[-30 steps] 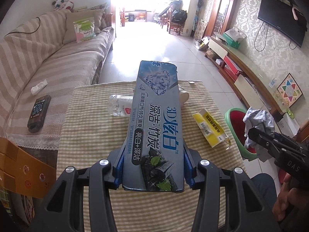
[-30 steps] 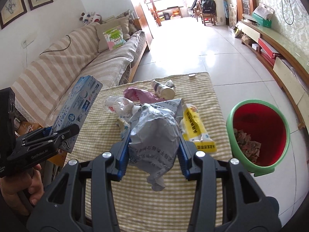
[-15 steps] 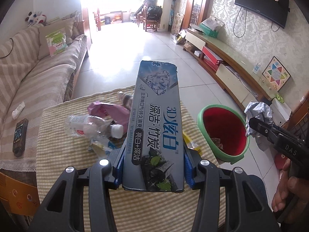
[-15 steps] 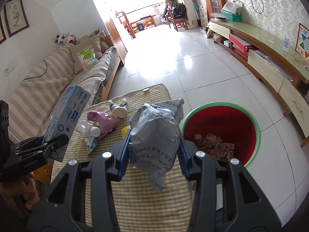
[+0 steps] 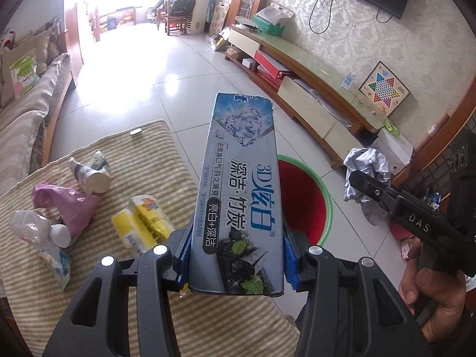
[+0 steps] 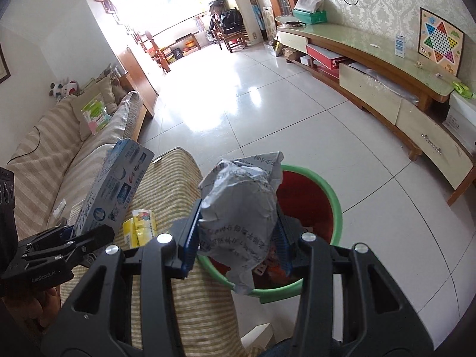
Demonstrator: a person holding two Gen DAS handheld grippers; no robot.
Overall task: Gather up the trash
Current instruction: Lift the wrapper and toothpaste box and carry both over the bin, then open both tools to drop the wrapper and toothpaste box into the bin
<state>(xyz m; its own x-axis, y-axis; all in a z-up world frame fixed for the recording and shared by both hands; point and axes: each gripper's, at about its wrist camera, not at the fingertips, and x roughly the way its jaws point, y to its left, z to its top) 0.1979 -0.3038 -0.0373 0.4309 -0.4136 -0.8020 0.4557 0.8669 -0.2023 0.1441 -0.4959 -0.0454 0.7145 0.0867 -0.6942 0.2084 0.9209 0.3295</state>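
the right claw point(image 6: 236, 238) pinches a crumpled grey wrapper point(image 6: 238, 208) at frame centre, above the near rim of the green bin point(image 6: 334, 205). the left claw point(image 5: 236, 254) pinches a toothpaste box point(image 5: 238, 196) over the table point(image 5: 148, 312) edge. risk: early release drops the wrapper on the rim, or the long box tips outside.

We saw blue toothpaste box point(image 5: 238, 196) clamped lengthwise in left gripper point(image 5: 236, 255), far end raised, tilted up over worktop edge. Crumpled grey paper wad point(image 6: 238, 217) was pinched in right gripper point(image 6: 236, 247), above green-rimmed red bin point(image 6: 333, 208) on floor just beside worktop. Left on striped cloth: yellow carton point(image 5: 142, 223), pink bag point(image 5: 64, 205), crushed clear bottle point(image 5: 32, 227), small white bottle point(image 5: 89, 172).
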